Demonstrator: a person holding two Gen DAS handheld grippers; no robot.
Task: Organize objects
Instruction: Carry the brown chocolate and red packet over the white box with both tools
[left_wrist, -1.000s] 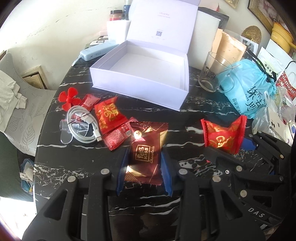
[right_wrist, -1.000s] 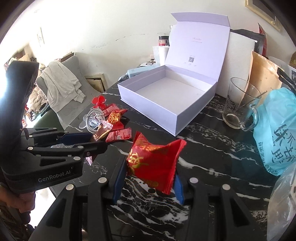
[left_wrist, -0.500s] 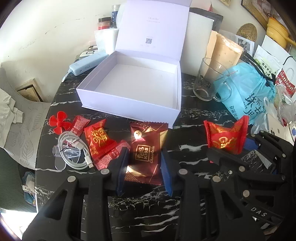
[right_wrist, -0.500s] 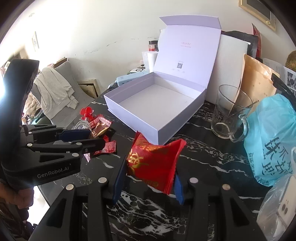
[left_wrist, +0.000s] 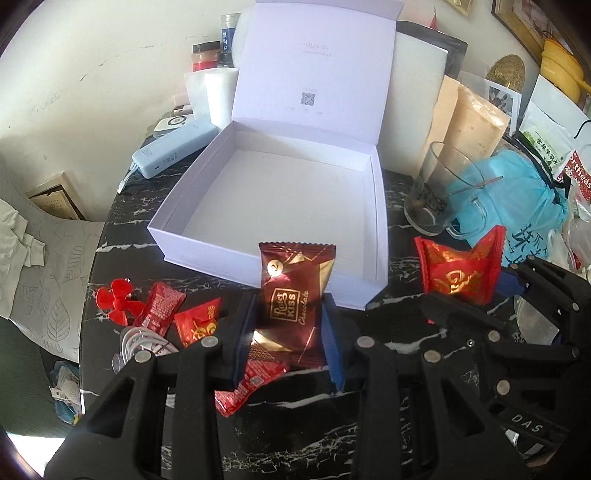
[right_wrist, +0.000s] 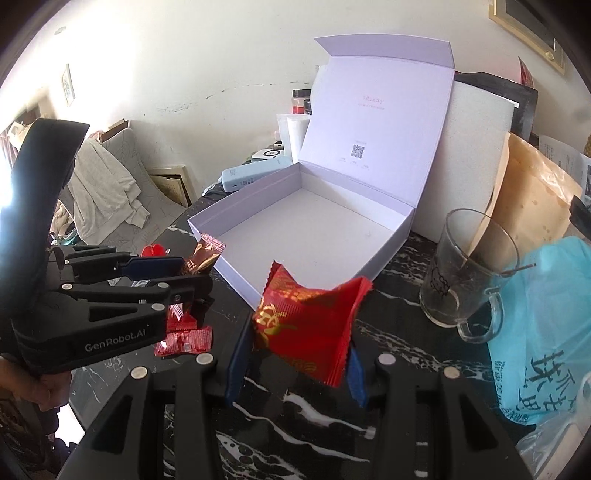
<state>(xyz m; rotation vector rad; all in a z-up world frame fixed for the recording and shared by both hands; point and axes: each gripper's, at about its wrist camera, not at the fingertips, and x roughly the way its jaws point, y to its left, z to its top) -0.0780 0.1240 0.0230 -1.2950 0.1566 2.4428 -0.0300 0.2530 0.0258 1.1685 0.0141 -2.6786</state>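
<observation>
My left gripper (left_wrist: 288, 343) is shut on a dark red chocolate packet (left_wrist: 293, 295) and holds it just in front of the open white box (left_wrist: 280, 199). My right gripper (right_wrist: 295, 354) is shut on a bright red candy packet (right_wrist: 306, 325), also near the box's (right_wrist: 314, 229) front wall. The box is empty with its lid standing up. In the left wrist view the right gripper holds the red packet (left_wrist: 458, 273) at the right. In the right wrist view the left gripper (right_wrist: 192, 271) sits at the left with the chocolate packet (right_wrist: 203, 254).
Loose red candy packets (left_wrist: 195, 325), a red fan blade (left_wrist: 116, 301) and a white cable (left_wrist: 144, 341) lie on the black marble table (left_wrist: 280, 424) at the left. A glass mug (right_wrist: 465, 273), blue plastic bag (right_wrist: 546, 325) and blue power bank (left_wrist: 173, 153) stand around the box.
Both grippers have moved forward toward the box with their packets, and the box now looms larger and closer in both views.
</observation>
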